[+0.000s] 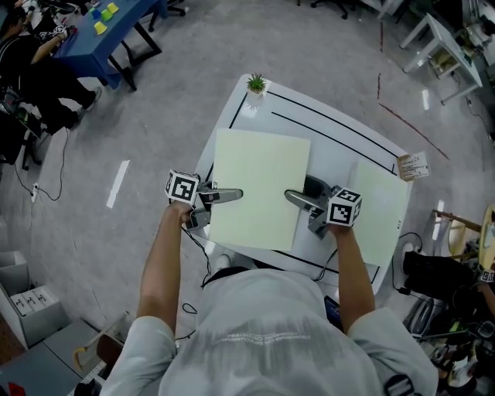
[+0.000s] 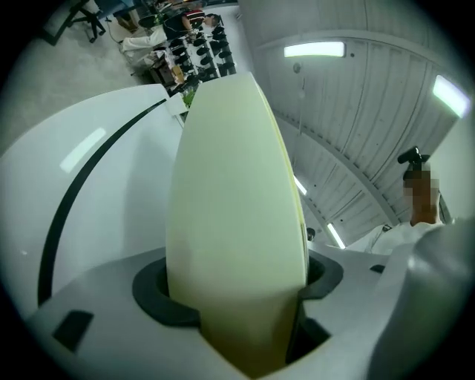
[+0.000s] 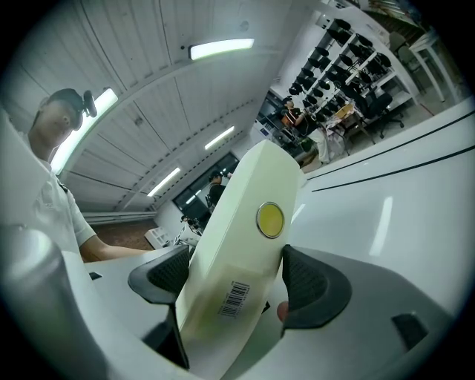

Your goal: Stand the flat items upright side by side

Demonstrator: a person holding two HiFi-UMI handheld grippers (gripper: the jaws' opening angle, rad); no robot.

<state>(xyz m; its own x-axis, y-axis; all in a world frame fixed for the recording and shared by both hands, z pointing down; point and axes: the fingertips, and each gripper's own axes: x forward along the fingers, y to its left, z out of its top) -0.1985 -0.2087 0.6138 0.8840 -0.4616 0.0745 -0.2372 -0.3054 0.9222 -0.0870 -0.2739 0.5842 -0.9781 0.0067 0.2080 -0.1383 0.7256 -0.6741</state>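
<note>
A large, flat pale-green box (image 1: 259, 189) hangs face up over the white table (image 1: 325, 124), held by its two side edges. My left gripper (image 1: 232, 195) is on its left edge, one jaw above and one below. In the left gripper view the box (image 2: 234, 223) fills the gap of the left gripper (image 2: 237, 286), and both dark pads touch it. My right gripper (image 1: 292, 198) holds the right edge. In the right gripper view the box (image 3: 245, 230) sits between the right gripper's (image 3: 234, 278) pads, showing a yellow sticker (image 3: 270, 220) and a barcode (image 3: 233, 298). A second flat pale-green item (image 1: 379, 213) lies on the table at the right.
A small potted plant (image 1: 256, 83) stands at the table's far corner, and a paper tag (image 1: 413, 165) hangs off its right edge. Part of a dark object (image 1: 315, 186) shows behind the held box. A blue table (image 1: 116, 23) and seated people are at the far left.
</note>
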